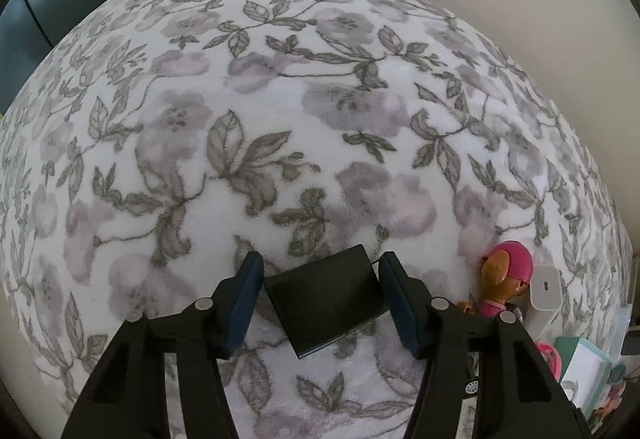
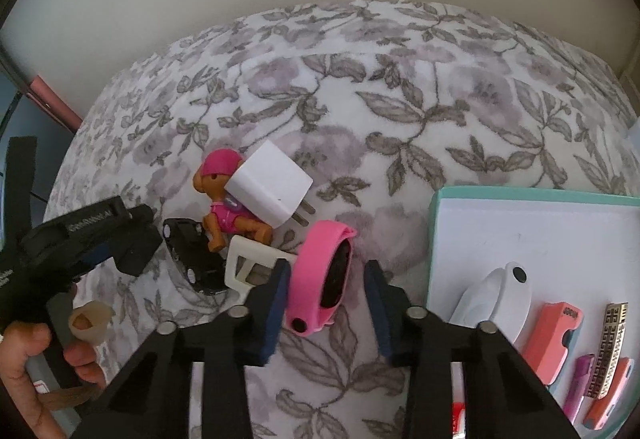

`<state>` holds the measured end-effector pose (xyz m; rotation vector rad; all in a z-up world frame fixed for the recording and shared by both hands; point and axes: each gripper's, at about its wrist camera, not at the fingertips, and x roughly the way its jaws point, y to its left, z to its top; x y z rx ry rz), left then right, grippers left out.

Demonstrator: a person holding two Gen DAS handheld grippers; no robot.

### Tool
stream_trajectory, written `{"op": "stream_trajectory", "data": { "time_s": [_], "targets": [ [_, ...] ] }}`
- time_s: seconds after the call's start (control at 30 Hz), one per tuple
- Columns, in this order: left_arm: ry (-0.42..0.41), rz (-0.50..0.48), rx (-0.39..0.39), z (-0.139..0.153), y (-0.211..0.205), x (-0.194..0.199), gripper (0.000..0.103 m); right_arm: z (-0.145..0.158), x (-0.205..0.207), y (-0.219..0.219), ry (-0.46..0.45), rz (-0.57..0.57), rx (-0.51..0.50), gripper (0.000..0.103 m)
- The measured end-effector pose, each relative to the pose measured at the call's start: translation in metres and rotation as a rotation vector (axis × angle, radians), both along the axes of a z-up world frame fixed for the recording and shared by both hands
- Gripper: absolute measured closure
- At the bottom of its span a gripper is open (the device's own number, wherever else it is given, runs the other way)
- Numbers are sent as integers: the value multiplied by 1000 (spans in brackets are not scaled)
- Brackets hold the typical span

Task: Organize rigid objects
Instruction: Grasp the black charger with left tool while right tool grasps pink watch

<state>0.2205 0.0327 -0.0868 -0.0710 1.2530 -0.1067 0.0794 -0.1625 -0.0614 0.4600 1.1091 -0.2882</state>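
A flat black rectangular case [image 1: 326, 303] lies on the floral blanket [image 1: 320, 99], and my left gripper [image 1: 322, 299] has its blue pads touching two opposite sides of it. From the right wrist view, the left gripper [image 2: 128, 247] is at the left with the case in its jaws. A pink wristband with a dark face [image 2: 324, 271] lies between the fingers of my right gripper [image 2: 326, 303]. The left pad is against the band and a gap shows at the right pad. The pads look blurred.
A toy pup in a pink cap [image 2: 224, 199], a white charger plug [image 2: 272, 187], a black toy car [image 2: 192, 255] and a white frame [image 2: 256, 263] lie clustered left of the band. A teal-rimmed white tray [image 2: 520, 223] with several small items sits at the right. A hand [image 2: 24, 359] holds the left gripper.
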Motion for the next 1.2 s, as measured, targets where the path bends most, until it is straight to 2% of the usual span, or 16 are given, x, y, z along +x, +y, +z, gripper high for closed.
{"op": "stream_trajectory", "data": {
  "time_s": [0.07, 0.27, 0.57, 0.83, 1.03, 1.2],
  "targets": [
    [5, 1, -3, 0, 1, 1, 42, 1, 0, 0, -4, -1, 1, 81],
    [4, 7, 7, 3, 3, -1, 42, 3, -2, -1, -9, -8, 22, 87],
    [-45, 12, -11, 30, 5, -8, 42, 12, -9, -4, -35, -21, 40, 88],
    [-134, -15, -34, 74, -4, -24, 42, 46, -25, -13, -92, -53, 13, 88],
    [-203, -72, -61, 110, -22, -44, 42, 74, -46, -26, -127, -95, -8, 88],
    [-245, -167, -74, 132, -54, -71, 42, 90, -67, -43, -136, -152, -18, 88]
  ]
}}
